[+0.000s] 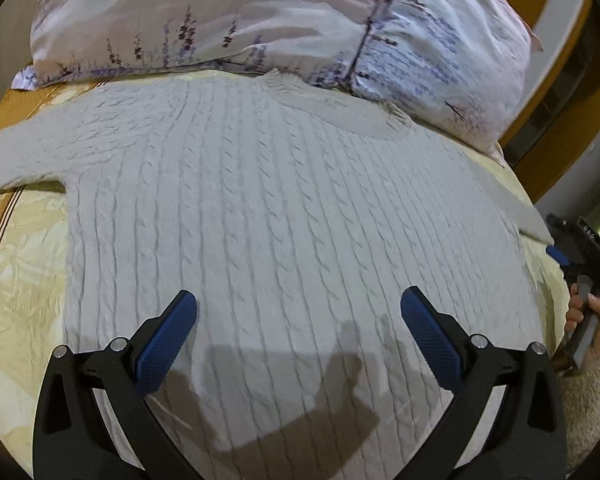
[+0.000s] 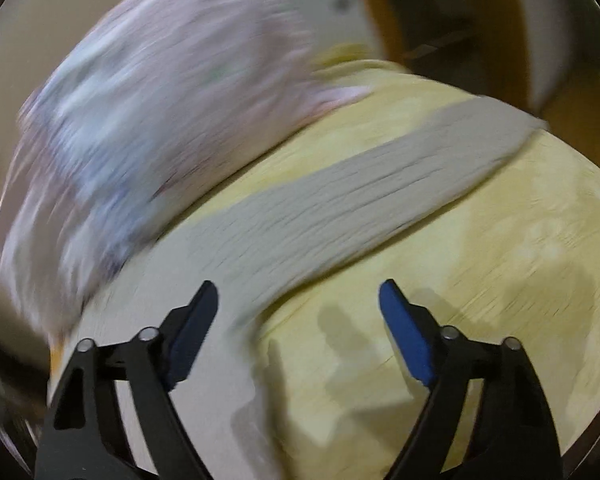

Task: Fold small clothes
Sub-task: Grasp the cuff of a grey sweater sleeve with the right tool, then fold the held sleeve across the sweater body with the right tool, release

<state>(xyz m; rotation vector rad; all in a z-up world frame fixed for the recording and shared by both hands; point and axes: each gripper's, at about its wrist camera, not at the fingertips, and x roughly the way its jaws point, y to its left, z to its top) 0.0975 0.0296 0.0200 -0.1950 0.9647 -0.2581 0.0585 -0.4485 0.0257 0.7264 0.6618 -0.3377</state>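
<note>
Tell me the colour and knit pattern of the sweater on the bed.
Pale grey-white sweater with a cable-knit pattern running in lengthwise ropes; clearest in the left wrist view.

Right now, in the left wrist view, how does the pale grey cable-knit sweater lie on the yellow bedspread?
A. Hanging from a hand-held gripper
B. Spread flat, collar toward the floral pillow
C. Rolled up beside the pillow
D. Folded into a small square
B: the pale grey cable-knit sweater lies spread flat on the yellow bedspread, its collar toward the floral pillow, sleeves out to the sides, and no gripper holds it.
</note>
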